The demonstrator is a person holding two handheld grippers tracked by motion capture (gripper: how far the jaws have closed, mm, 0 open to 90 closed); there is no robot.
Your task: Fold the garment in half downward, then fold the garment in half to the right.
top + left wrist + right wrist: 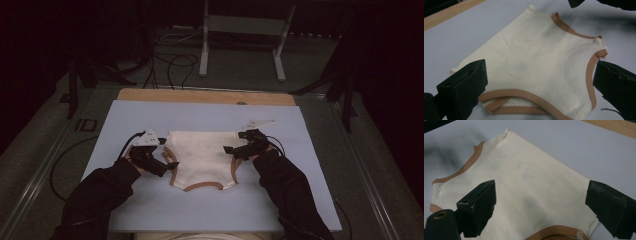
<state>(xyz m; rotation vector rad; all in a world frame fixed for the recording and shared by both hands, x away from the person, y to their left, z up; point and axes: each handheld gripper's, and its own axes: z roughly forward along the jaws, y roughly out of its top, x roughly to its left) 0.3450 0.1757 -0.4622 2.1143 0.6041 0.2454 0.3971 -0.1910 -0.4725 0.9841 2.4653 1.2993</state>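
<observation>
While I look from the high view, my left gripper (pixel 161 165) and right gripper (pixel 231 150) flank the cream undergarment (pixel 200 159) lying flat on the pale blue mat (pixel 210 115). Each gripper view shows jaws spread wide above the cloth, grasping nothing.

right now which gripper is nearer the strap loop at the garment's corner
Left. The left gripper is right at the strap loop on the garment, jaws open around it. The right gripper is at the opposite edge.
</observation>
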